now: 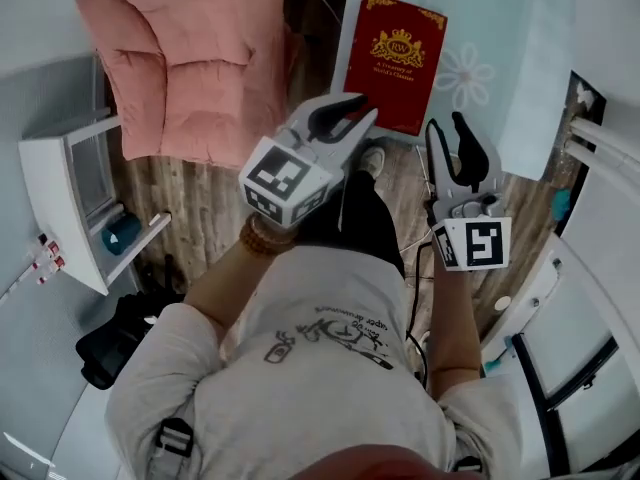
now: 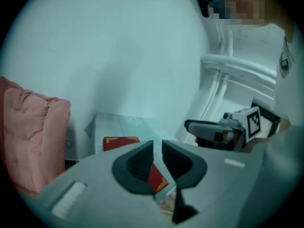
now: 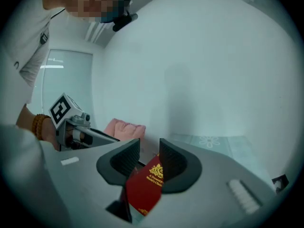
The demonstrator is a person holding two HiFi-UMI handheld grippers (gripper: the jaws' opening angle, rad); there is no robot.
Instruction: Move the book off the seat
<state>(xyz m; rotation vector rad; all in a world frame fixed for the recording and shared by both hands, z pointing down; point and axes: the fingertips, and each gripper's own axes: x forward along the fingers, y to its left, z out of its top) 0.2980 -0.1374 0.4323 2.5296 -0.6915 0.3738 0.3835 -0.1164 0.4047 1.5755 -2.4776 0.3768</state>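
Book location: the red book lies flat, cover up, with its gold crest showing, at the near left corner of the pale tabletop, which carries a flower pattern. The book is not on the pink cushioned seat. The seat stands to the left of the tabletop, with a strip of wood floor between the two. Neither claw touches the book.

Left claw: released. The jaws stand close together with a narrow slit between them, and nothing is in the slit. The book shows only beyond the jaws, on the tabletop. The claw hangs in the air on the near side of the book, above the floor, and points toward the tabletop. A bead bracelet sits on the wrist behind it.

Right claw: released. The jaws stand apart with a clear gap, and the pads press on nothing. The book appears through the gap, lying further off. The claw hangs to the right of the left claw, near the tabletop's near edge.

A white shelf unit stands at the far left of the scene
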